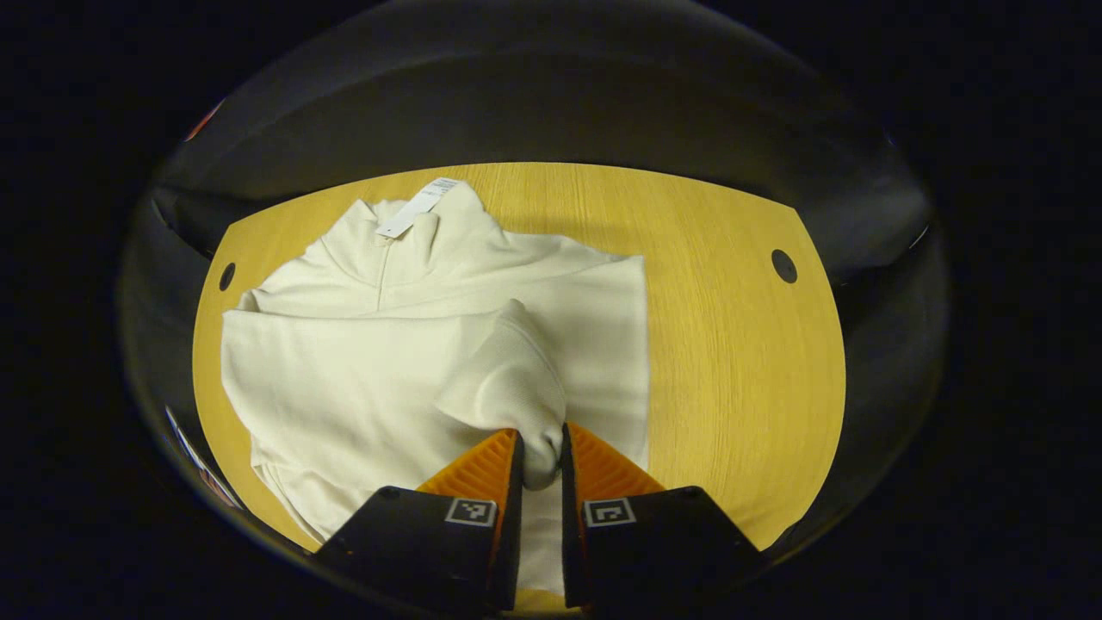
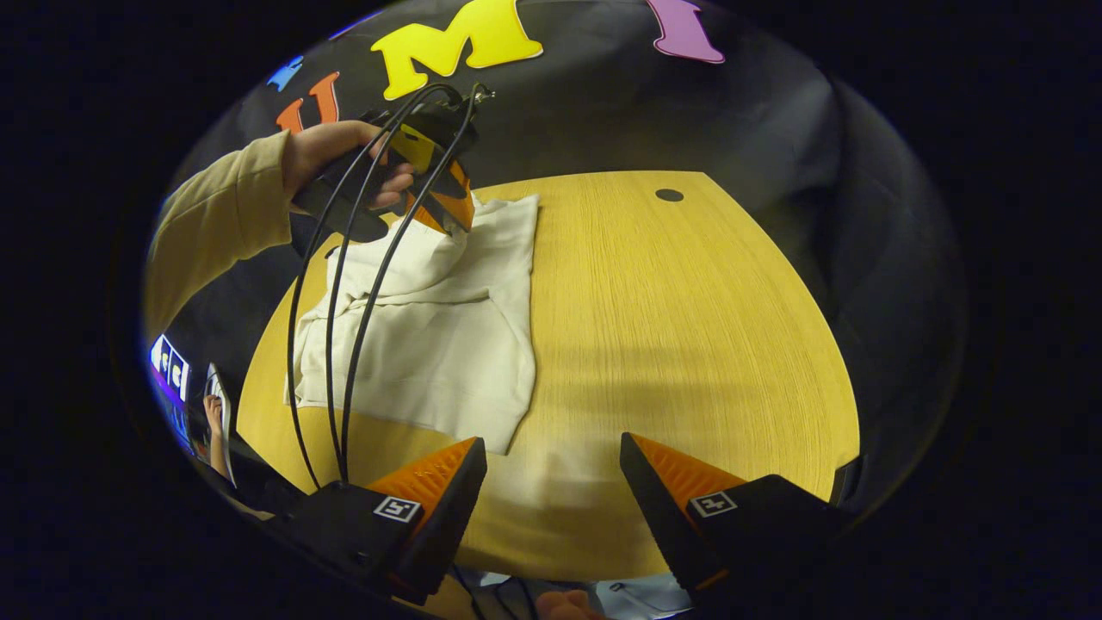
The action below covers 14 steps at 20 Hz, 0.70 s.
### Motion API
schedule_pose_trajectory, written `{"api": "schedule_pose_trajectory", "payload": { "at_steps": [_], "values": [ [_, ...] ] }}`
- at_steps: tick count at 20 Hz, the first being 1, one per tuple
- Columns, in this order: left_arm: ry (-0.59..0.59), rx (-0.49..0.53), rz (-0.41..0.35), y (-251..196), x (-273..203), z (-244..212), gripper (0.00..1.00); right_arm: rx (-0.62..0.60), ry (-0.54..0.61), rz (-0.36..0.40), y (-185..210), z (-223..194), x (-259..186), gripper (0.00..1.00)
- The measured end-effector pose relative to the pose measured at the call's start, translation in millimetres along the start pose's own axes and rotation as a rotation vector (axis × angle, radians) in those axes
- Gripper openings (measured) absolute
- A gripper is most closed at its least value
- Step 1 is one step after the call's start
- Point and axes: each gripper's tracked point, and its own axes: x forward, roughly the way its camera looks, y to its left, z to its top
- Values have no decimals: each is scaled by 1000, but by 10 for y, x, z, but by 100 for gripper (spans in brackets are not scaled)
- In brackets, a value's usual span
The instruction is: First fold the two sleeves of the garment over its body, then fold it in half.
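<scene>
Left gripper (image 1: 541,456) pinches the sleeve (image 1: 508,379) cuff, lifted over the garment (image 1: 362,362) on the table (image 1: 740,344). Right gripper (image 2: 553,469) hangs spread above bare table, right of the garment.

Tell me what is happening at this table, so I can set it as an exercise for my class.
A person is folding a cream garment on a wooden table with two hand-held grippers. The left gripper is shut on a sleeve, lifting it over the garment's body. The right gripper hangs open above bare table beside the garment, holding nothing. A paper tag lies at the collar. The fold in half is not yet done.
</scene>
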Motion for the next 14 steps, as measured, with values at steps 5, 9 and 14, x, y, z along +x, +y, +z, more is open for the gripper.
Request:
{"api": "schedule_pose_trajectory", "payload": {
  "at_steps": [5, 9, 14],
  "values": [
    [-42, -52, -69, -57, -174, -28, 63, 26, -14, 0, 83, 64, 7, 94],
    [-40, -94, -60, 232, -444, -268, 96, 1, -48, 4, 238, 239, 14, 97],
    [-107, -61, -11, 918, -793, -647, 99, -16, -84, -7, 417, 347, -1, 97]
  ]
}}
